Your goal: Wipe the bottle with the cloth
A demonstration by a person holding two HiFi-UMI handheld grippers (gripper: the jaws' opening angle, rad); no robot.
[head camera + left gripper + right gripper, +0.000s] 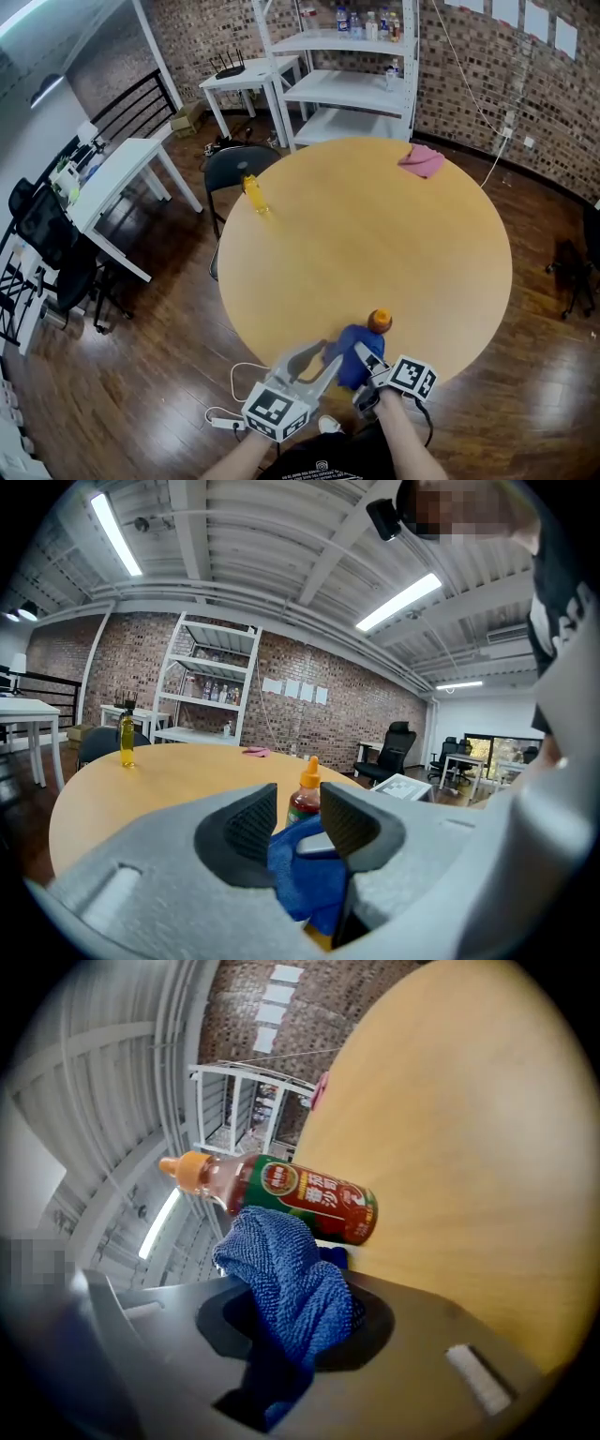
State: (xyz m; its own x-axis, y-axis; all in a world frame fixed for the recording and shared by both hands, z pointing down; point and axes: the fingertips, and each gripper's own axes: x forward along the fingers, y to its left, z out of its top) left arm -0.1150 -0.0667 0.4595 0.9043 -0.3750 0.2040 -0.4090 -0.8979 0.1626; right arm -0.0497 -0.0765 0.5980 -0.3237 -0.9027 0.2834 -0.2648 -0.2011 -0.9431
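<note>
A sauce bottle point(379, 322) with a red label and orange cap stands upright near the round table's front edge. A blue cloth point(349, 341) lies bunched against its near side. My right gripper point(362, 362) is shut on this cloth point(291, 1279), and the bottle point(300, 1194) sits just past the fold. My left gripper point(330, 355) is to the left of the cloth, jaws apart and open. Through its gap point(298, 813) I see the bottle point(306, 794) and the cloth point(305, 878) beyond the pads.
The round wooden table point(375, 234) also carries a yellow bottle point(254, 194) at the far left and a pink cloth point(421, 160) at the far edge. A black chair point(234, 164), white tables and a shelving unit point(352, 84) stand behind.
</note>
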